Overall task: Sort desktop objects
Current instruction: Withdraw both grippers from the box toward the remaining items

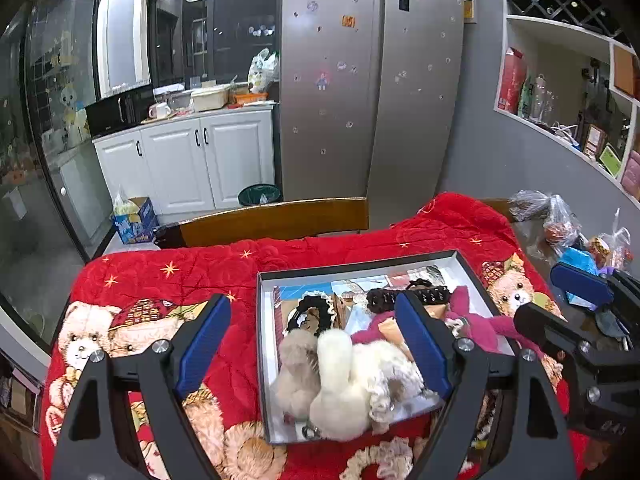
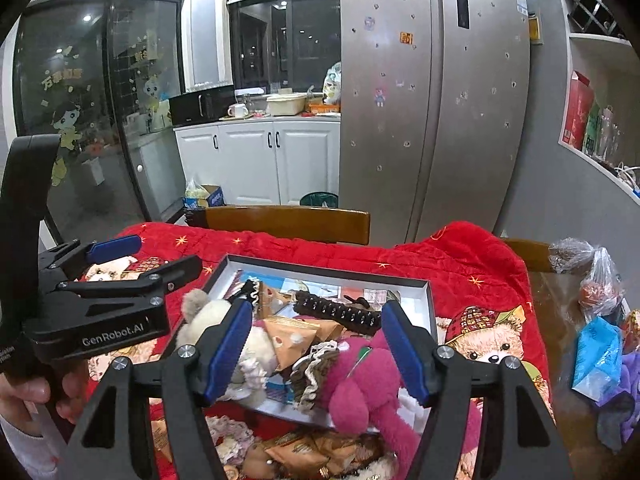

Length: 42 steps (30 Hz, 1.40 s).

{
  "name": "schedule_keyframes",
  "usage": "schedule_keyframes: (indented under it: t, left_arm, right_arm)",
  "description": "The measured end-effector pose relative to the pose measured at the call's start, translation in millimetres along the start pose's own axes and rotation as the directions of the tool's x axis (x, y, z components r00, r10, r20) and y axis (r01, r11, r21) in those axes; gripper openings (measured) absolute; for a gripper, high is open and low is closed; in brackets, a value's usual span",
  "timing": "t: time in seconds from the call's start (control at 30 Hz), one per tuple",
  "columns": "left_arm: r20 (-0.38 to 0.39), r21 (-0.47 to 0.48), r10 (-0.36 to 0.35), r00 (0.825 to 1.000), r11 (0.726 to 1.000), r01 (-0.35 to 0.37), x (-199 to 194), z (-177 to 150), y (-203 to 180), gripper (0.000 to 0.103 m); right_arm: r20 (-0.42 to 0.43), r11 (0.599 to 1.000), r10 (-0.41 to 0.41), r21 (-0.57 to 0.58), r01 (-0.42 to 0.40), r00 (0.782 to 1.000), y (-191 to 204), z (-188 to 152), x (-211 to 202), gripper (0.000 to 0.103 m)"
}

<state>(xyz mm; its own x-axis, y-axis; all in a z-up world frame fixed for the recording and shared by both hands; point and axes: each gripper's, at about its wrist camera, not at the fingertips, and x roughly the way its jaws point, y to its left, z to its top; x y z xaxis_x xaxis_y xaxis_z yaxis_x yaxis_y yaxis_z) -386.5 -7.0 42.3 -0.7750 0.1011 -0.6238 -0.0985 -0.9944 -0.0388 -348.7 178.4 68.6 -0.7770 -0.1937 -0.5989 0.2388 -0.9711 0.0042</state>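
A shallow grey box (image 1: pixel 360 264) (image 2: pixel 328 270) lies on a red bear-print blanket (image 1: pixel 168 280) (image 2: pixel 480 264). It holds a white plush (image 1: pixel 340 384), a beige plush (image 1: pixel 298 364) (image 2: pixel 200 320), a magenta plush (image 1: pixel 476 324) (image 2: pixel 360 376), a black hair clip (image 1: pixel 408 298) (image 2: pixel 340 312) and snack packets (image 2: pixel 296 338). My left gripper (image 1: pixel 316 348) is open and empty above the box's left part. My right gripper (image 2: pixel 316 348) is open and empty above the magenta plush and packets. Each gripper shows in the other's view, the right one (image 1: pixel 560 304) and the left one (image 2: pixel 140 256).
Plastic bags and a blue packet (image 1: pixel 580 240) (image 2: pixel 600 344) lie on the table at right. More packets and frilly items (image 2: pixel 304 452) lie on the blanket in front of the box. A wooden chair back (image 1: pixel 276 220) (image 2: pixel 288 222) stands beyond the table.
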Motion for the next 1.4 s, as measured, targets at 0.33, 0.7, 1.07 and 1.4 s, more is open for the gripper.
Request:
schedule_keyframes:
  t: [0.33,0.7,1.07,1.4]
  left_arm:
    - [0.032,0.002,-0.004,0.999,1.0,0.004,-61,-17,-1,0.089]
    - [-0.015,0.03,-0.02,1.0,0.999,0.02,-86,-81,-18,0.089]
    - [-0.088,-0.018,-0.017,0.996,1.0,0.015,-69,-136,-2,0.089]
    - [-0.138,-0.035,-0.002,0.99,0.999,-0.003,-40,-155,3,0.089]
  right_arm:
    - [0.029,1.0,-0.002,0.004,0.002,1.0,4,-11,-45,0.069]
    - [0.037,1.0,-0.016,0.023,0.015,0.999,9,-37,-86,0.07]
    - [0.005,0.997,-0.066,0.049,0.066,0.998,-8,-87,-91,0.07]
    - [-0.054,0.983,-0.153,0.095,0.157,0.987,-57,-107,-65,0.07]
